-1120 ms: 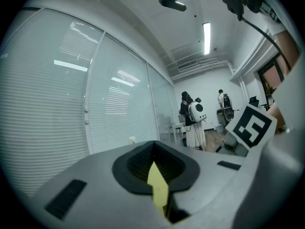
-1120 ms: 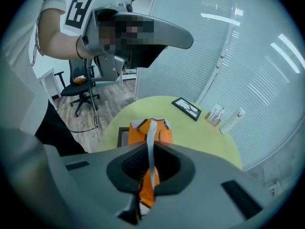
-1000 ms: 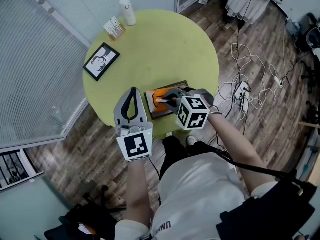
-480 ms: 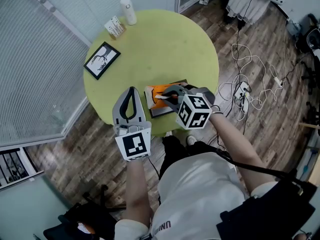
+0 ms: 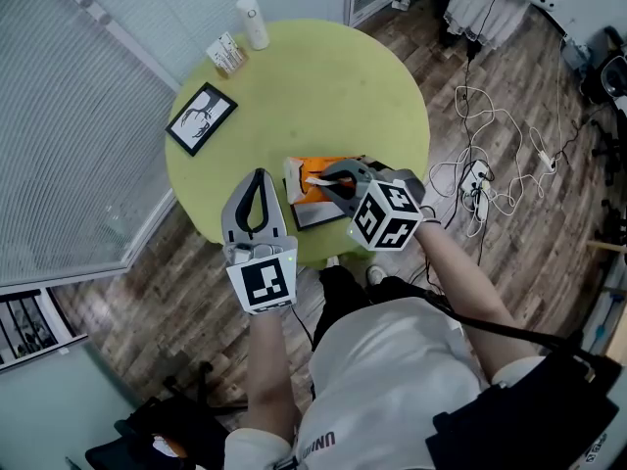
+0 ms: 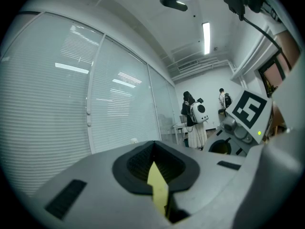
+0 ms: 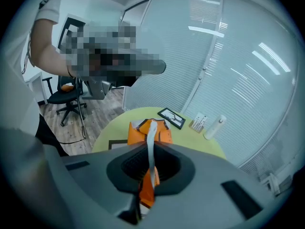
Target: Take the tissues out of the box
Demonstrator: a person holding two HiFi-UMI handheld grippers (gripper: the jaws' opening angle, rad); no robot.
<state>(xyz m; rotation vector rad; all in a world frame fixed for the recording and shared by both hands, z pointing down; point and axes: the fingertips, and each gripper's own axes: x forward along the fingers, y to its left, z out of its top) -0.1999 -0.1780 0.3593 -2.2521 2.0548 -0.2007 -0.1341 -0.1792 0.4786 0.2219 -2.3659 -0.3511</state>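
Right gripper (image 7: 151,147) clamps a white tissue (image 7: 151,129) stretching up from the orange box (image 7: 164,134); left gripper (image 6: 154,144) closed, empty.

The round table (image 5: 323,67) has a smooth, matt yellow-green top. The floor (image 5: 490,262) around it is wood-grain plank in mixed browns. The tissue box (image 5: 309,168) at the table's near edge looks like orange card. The tissue (image 7: 151,142) rising from it is thin, soft white paper. The left gripper (image 5: 260,176) and right gripper (image 5: 323,177) are matt grey plastic, with ribbed black pads (image 7: 131,163) lining the jaws. At the far edge the bottle (image 5: 251,22) is smooth and white, and the picture frame (image 5: 199,118) looks matt black.
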